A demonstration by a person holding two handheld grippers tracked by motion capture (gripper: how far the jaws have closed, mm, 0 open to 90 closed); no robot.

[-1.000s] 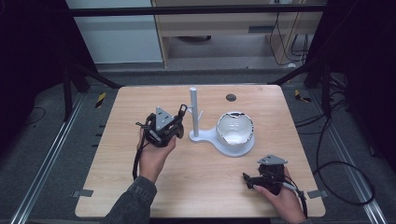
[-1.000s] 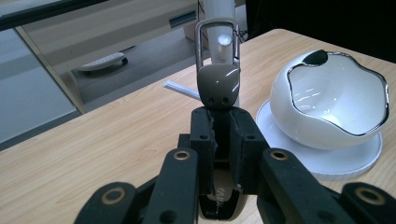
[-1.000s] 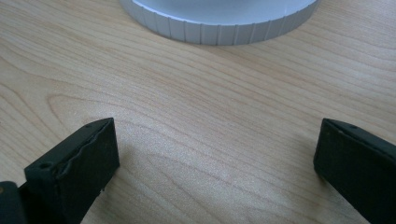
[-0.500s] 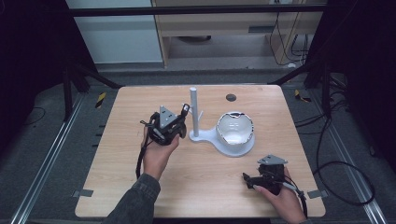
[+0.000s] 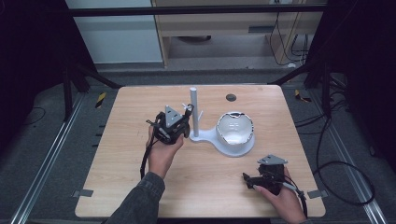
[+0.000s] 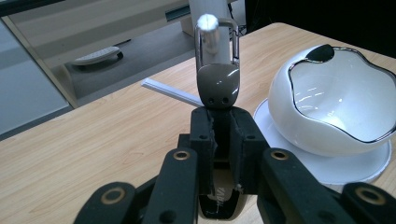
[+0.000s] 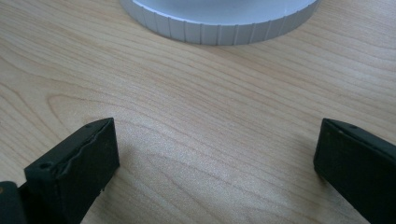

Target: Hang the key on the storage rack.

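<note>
My left gripper (image 6: 222, 121) is shut on a grey-brown key fob (image 6: 217, 86) whose silver metal loop (image 6: 233, 35) points away from me. The loop sits around the rounded tip of a side peg (image 6: 208, 22) on the white stand; whether it rests on the peg I cannot tell. In the high view the left gripper (image 5: 184, 117) is right beside the stand's upright post (image 5: 194, 105). A white bowl (image 5: 236, 128) with a wavy dark rim sits on the stand's round base (image 5: 219, 144). My right gripper (image 5: 247, 177) lies low near the table's front right, open and holding nothing (image 7: 215, 149).
The wooden table (image 5: 121, 140) carries a small black disc (image 5: 230, 97) near its far edge. The ribbed rim of the stand's base (image 7: 219, 30) lies just ahead of the right gripper. Dark frame rails and cables surround the table.
The left gripper has crept a little to the right with the fob, closer to the stand's post. The right gripper has stayed put.
</note>
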